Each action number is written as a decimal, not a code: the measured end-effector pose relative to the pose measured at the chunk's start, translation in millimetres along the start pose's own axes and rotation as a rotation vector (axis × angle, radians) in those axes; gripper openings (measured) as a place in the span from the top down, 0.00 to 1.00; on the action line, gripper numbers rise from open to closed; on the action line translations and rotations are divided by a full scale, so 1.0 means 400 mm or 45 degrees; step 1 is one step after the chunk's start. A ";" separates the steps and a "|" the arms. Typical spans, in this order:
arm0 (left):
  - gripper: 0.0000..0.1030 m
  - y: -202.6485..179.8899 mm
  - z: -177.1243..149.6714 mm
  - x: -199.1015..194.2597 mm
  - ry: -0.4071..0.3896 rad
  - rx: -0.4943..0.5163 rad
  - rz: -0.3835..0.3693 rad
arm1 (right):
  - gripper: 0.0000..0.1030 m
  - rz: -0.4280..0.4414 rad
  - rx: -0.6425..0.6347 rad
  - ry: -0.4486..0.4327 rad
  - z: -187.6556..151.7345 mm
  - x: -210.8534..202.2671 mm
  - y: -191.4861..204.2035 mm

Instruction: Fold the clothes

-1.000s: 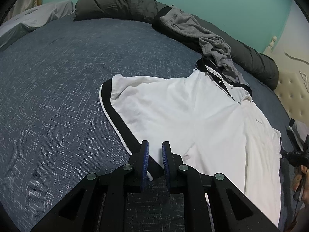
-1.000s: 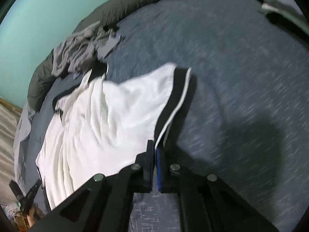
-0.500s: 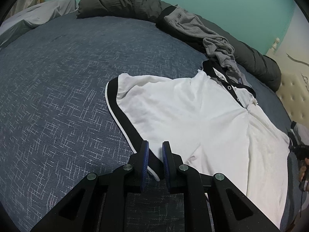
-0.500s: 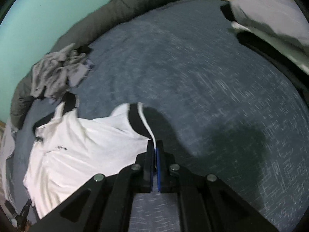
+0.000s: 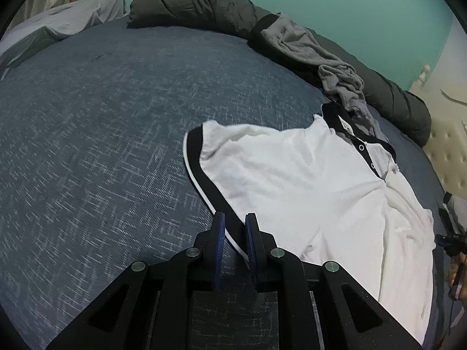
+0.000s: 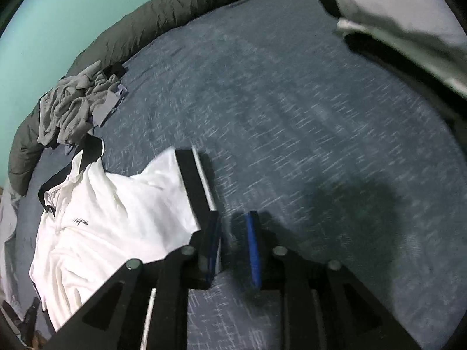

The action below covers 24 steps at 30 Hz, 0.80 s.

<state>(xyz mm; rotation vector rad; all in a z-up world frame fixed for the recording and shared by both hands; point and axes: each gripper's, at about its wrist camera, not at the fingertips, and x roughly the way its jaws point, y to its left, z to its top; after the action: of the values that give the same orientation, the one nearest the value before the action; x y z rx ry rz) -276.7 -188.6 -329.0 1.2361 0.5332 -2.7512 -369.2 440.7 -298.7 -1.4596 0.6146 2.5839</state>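
Observation:
A white polo shirt (image 5: 306, 186) with black collar and black sleeve bands lies spread on the blue-grey bed; it also shows in the right wrist view (image 6: 116, 213). My left gripper (image 5: 235, 227) is open, its blue pads either side of the black band (image 5: 216, 192) of one sleeve, just above it. My right gripper (image 6: 233, 227) is open and empty, with the other sleeve's black band (image 6: 194, 186) lying beside its left finger on the bed.
A crumpled grey garment (image 5: 329, 67) lies beyond the collar, also seen in the right wrist view (image 6: 73, 105). A dark rolled duvet (image 5: 204, 8) lines the far edge by the teal wall. A light pillow (image 6: 408, 23) sits at the right. Blue-grey bedspread (image 5: 102, 145) surrounds the shirt.
My right gripper pulled its sleeve outward, laid it flat, then opened and let go. My left gripper stayed open at its sleeve band; the shirt now lies more spread out.

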 end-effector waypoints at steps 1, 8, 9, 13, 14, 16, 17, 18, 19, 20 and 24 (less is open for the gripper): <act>0.85 0.001 0.005 -0.007 -0.010 0.007 0.004 | 0.82 0.002 -0.016 -0.015 0.003 -0.012 0.004; 0.72 -0.023 0.059 -0.050 -0.033 0.051 -0.028 | 0.77 0.059 -0.203 -0.040 0.051 -0.005 0.116; 0.70 -0.039 0.069 -0.044 -0.023 0.065 -0.034 | 0.77 0.077 -0.231 -0.035 0.058 0.005 0.143; 0.69 -0.129 0.145 0.019 0.031 0.142 -0.072 | 0.74 0.151 -0.357 -0.005 0.078 0.064 0.271; 0.66 -0.154 0.168 0.039 0.046 0.164 -0.083 | 0.71 0.170 -0.385 0.008 0.083 0.080 0.303; 0.60 -0.205 0.215 0.080 0.078 0.207 -0.105 | 0.66 0.205 -0.436 0.032 0.092 0.105 0.356; 0.58 -0.229 0.239 0.102 0.091 0.226 -0.111 | 0.64 0.216 -0.457 0.037 0.100 0.121 0.382; 0.57 -0.254 0.263 0.127 0.106 0.249 -0.122 | 0.64 0.222 -0.476 0.046 0.109 0.136 0.405; 0.56 -0.280 0.286 0.152 0.122 0.272 -0.134 | 0.63 0.228 -0.496 0.055 0.117 0.152 0.429; 0.56 -0.305 0.306 0.179 0.139 0.298 -0.135 | 0.60 0.232 -0.514 0.064 0.127 0.167 0.451; 0.54 -0.381 0.368 0.280 0.196 0.379 -0.115 | 0.50 0.233 -0.567 0.098 0.170 0.225 0.516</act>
<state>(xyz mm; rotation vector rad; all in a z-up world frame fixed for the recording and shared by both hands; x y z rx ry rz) -488.6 -88.6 -278.3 1.5314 0.1965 -2.9067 -531.0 270.6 -283.4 -1.7006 0.1879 2.9574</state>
